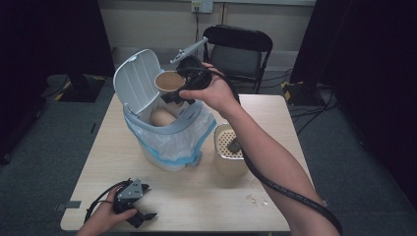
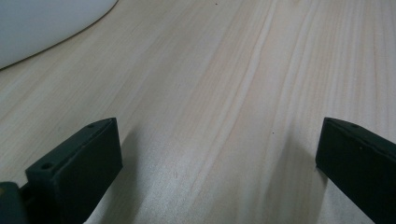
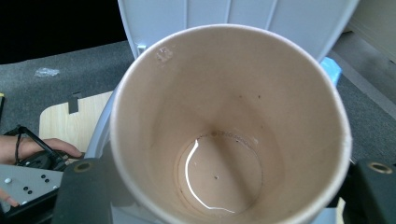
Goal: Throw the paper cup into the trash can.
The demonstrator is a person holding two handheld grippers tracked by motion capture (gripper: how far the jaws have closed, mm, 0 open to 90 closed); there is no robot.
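Observation:
A brown paper cup (image 1: 168, 82) hangs tilted over a white bin (image 1: 169, 137), and my right gripper (image 1: 173, 89) is shut on its wall. In the right gripper view the cup (image 3: 229, 126) opens toward the camera between the two jaws, with a thin film of liquid (image 3: 219, 175) at its bottom. The bin's lid (image 1: 137, 78) stands open and a white and blue bag lines the bin. A beige rounded thing (image 1: 162, 118) lies inside. My left gripper (image 1: 150, 202) rests open near the table's front left edge, its jaws far apart over bare wood (image 2: 219, 163).
A beige container with a perforated insert (image 1: 228, 147) stands right of the bin, under my right forearm. A few small clear scraps (image 1: 255, 199) lie on the wooden table (image 1: 196, 196). A black folding chair (image 1: 238, 49) stands behind the table. The bin's white base (image 2: 42, 28) is close to the left gripper.

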